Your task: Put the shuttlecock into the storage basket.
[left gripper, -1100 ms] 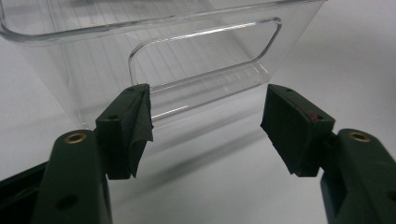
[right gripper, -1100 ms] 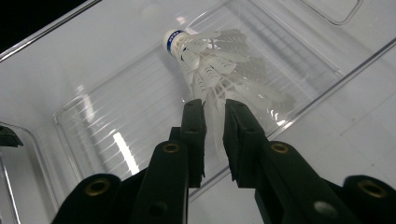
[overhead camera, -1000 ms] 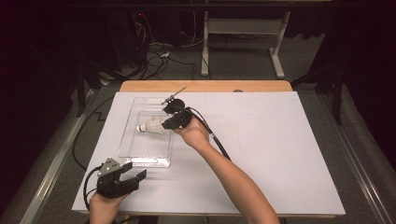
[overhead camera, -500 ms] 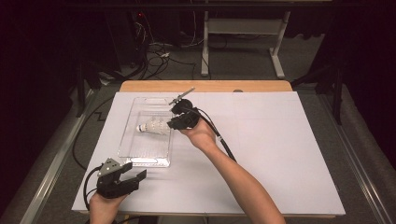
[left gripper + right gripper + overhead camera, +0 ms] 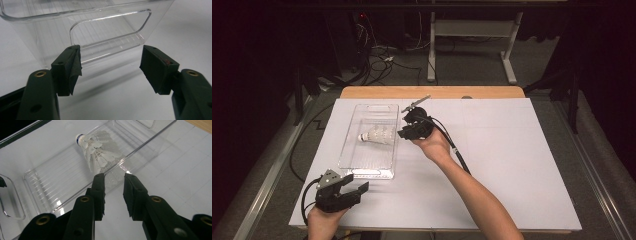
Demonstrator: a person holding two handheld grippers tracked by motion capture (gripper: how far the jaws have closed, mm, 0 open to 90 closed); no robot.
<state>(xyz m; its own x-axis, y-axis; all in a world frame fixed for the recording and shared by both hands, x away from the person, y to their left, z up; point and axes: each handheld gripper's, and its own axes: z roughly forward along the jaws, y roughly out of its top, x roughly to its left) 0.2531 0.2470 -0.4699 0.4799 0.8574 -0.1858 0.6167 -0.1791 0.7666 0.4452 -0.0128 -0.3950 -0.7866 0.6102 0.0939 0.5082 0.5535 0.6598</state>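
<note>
The white feathered shuttlecock with a blue-banded cork tip [image 5: 96,151] lies on its side inside the clear ribbed plastic tray [image 5: 352,150], towards the tray's far half, its skirt pointing at the right gripper. In my judgement it is very light and fragile: the feather skirt would crush or splay under a firm pinch, while the rounded cork [image 5: 80,138] is the stiffer part and the sounder place to take hold. A gentle grip across the skirt's base would serve as a second choice.

The tray is transparent, rigid and glossy, with a ridged floor, rounded corners and a cut-out handle at each end [image 5: 110,31]; it looks slippery and light enough to slide on the white sheet [image 5: 512,165] covering the wooden table [image 5: 377,92].

The right gripper [image 5: 113,183] hangs just outside the tray's long wall, jaws narrowly parted and empty, aimed at the skirt. The left gripper [image 5: 110,67] sits near the tray's near end, facing its handle, jaws wide apart and holding nothing.
</note>
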